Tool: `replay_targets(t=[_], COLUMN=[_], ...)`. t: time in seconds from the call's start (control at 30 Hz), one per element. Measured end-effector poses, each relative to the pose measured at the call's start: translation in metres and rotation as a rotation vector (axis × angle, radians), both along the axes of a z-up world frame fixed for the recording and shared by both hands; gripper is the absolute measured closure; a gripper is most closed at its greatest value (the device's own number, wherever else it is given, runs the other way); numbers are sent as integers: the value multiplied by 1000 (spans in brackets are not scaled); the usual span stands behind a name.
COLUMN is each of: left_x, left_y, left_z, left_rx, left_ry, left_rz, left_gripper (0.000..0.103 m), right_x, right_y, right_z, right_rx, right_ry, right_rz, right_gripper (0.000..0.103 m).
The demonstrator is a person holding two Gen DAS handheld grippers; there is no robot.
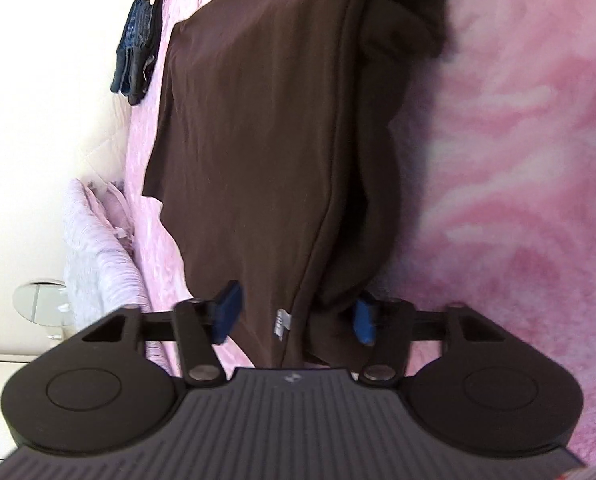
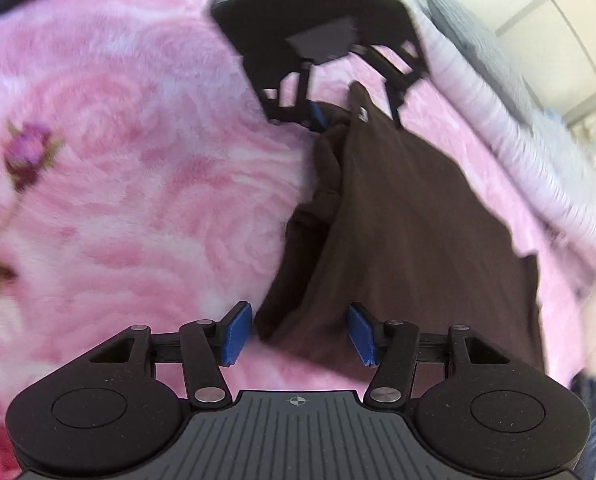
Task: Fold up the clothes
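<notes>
Brown garment (image 1: pixel 258 140): lying lengthwise on the pink floral blanket (image 1: pixel 518 160), stretching straight ahead of the left gripper (image 1: pixel 296 316) and doubled over along a long fold, with bunched layers showing along its right side.

Left gripper: jaws standing apart, blue pads (image 1: pixel 228 314) sitting on either side of the garment's near end; a small white label (image 1: pixel 283 322) is lying between them. No clamping is showing.

Right gripper (image 2: pixel 300 334): jaws likewise spread wide, with the garment's opposite end (image 2: pixel 318 320) lying between its pads and reaching away ahead of it. In this view the left gripper is showing at the far end of the cloth, facing back.

Folded denim stack (image 1: pixel 136 46): resting far ahead and to the left of the left gripper, at the blanket's edge.

Pale lilac bedding (image 1: pixel 98 248): bunching beside the blanket, near-left of the left gripper.
</notes>
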State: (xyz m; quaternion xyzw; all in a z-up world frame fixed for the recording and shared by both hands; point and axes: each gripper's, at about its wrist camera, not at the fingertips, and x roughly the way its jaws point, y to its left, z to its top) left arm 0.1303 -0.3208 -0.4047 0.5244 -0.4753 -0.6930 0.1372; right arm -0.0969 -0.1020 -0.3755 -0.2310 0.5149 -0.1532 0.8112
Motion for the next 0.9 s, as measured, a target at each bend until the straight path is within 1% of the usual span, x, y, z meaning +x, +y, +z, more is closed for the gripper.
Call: replay_targets(t=[0.03, 0.07, 0.1, 0.17, 0.2, 0.27, 0.33, 0.37, 0.4, 0.43, 0.53, 0.7, 0.77, 0.83, 0.9], left_x=[0, -1, -2, -3, -4, -6, -7, -7, -6, -5, -2, 13, 22, 35, 49], left_y=[-3, -6, -9, -13, -14, -17, -21, -21, -21, -20, -15, 2, 11, 27, 46], left_z=[0, 0, 1, 3, 3, 4, 6, 9, 13, 17, 27, 50, 59, 66, 74], left_rx=[17, 34, 48, 71, 79, 96, 114, 123, 129, 135, 134, 135, 150, 187, 237], left_ry=[5, 10, 19, 27, 26, 29, 38, 45, 55, 64, 70, 62, 39, 1, -45], left_rz=[16, 32, 44, 58, 60, 69, 82, 92, 99, 105, 93, 55, 40, 35, 35], left_gripper=[67, 77, 81, 84, 87, 89, 90, 91, 92, 92, 93, 94, 94, 94, 94], right_x=[1, 1, 1, 1, 2, 3, 2, 1, 0, 0, -1, -4, -9, -15, -18], right_y=[-1, -3, -6, -13, -18, -28, -35, -38, -42, -46, -53, -51, -44, -32, -22], right_z=[-2, -3, -4, -6, -8, -10, -7, -5, 0, 4, 16, 40, 51, 65, 80], right_rx=[-28, -52, -76, -114, -123, -130, -101, -79, -43, -14, 53, 115, 151, 217, 312], right_ry=[-1, -3, -5, -4, 3, 12, 9, 5, 5, 9, 13, 9, -2, -18, -33], right_rz=[10, 16, 23, 26, 16, -2, 2, 8, 10, 7, 4, 42, 55, 72, 101], right_gripper=[47, 47, 47, 47, 47, 47, 48, 52, 64, 82, 89, 90, 90, 90, 90])
